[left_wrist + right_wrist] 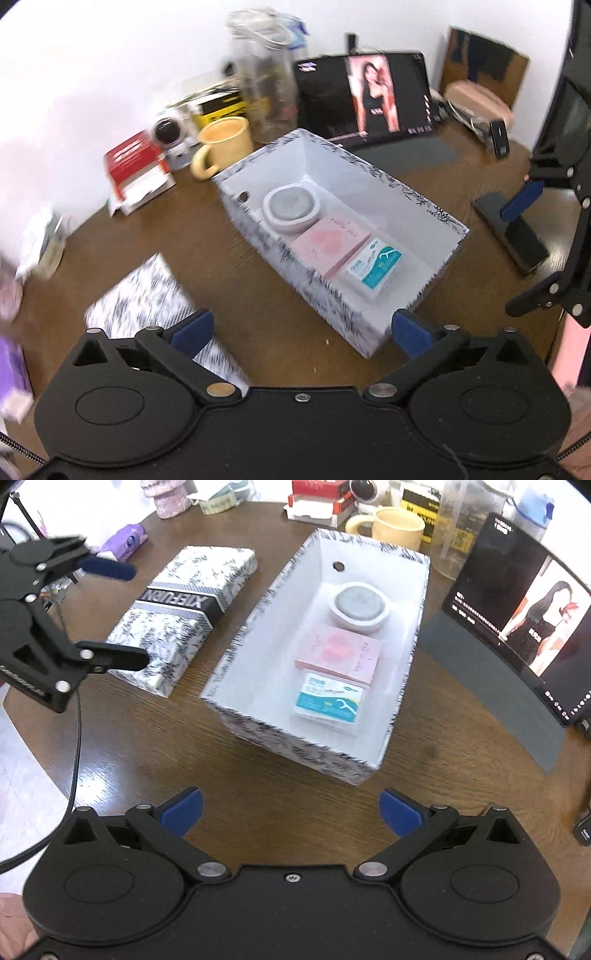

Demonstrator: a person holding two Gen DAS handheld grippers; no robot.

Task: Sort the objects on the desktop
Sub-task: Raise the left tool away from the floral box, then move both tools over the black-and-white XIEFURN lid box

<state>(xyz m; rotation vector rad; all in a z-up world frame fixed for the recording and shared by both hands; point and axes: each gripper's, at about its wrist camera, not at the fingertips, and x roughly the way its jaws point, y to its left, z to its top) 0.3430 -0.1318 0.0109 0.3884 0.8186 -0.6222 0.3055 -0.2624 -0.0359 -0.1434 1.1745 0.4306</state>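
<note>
An open white box with a black-patterned outside (406,206) (413,657) stands mid-table. Inside lie a round white-and-grey case (291,208) (359,606), a pink booklet (330,243) (340,653) and a teal-and-white floss pack (373,266) (330,701). Its matching lid (147,295) (184,613) lies flat to the left. My left gripper (301,332) (122,613) hovers open over the table between lid and box. My right gripper (291,812) (524,221) hangs open in front of the box's near wall, holding nothing.
A tablet (365,96) (524,620) on a grey stand plays video at the right. A yellow mug (221,146) (395,526), a clear jar (266,81), a red-and-white box (136,166) and a small white camera (171,134) crowd the back edge. Purple packet (127,541) at left.
</note>
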